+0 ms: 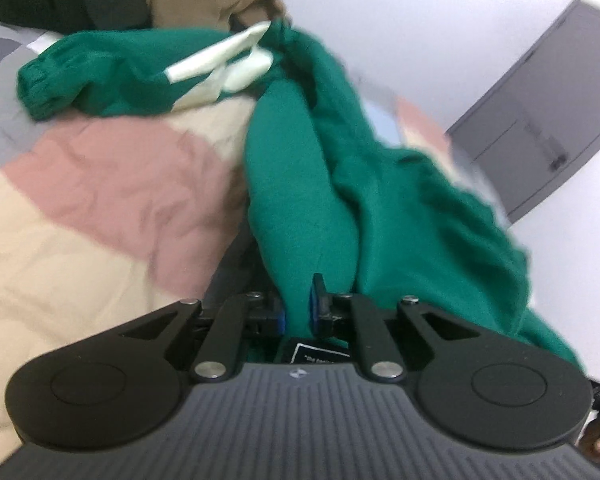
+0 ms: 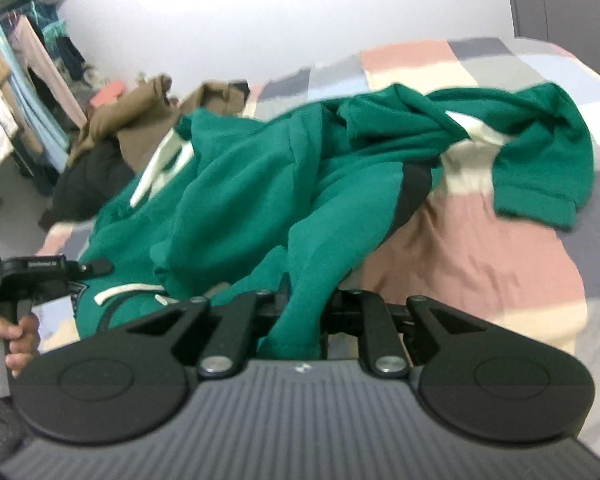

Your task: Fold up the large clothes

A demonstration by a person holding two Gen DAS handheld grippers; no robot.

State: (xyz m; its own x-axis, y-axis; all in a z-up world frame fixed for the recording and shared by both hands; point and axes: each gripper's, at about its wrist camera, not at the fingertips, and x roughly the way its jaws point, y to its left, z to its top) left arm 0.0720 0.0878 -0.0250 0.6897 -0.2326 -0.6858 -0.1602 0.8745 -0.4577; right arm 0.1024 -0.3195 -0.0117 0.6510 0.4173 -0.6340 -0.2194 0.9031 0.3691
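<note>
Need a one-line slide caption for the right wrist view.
Right tool shut on a fold of the green sweatshirt above the patchwork bedspread, brown garment behind.

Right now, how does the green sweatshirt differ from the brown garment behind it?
The green sweatshirt is pinched by both grippers, left gripper and right gripper; the brown garment is untouched. The sweatshirt stretches across the quilt with white trim; the brown one is plain and bunched up. Both are unfolded.
</note>
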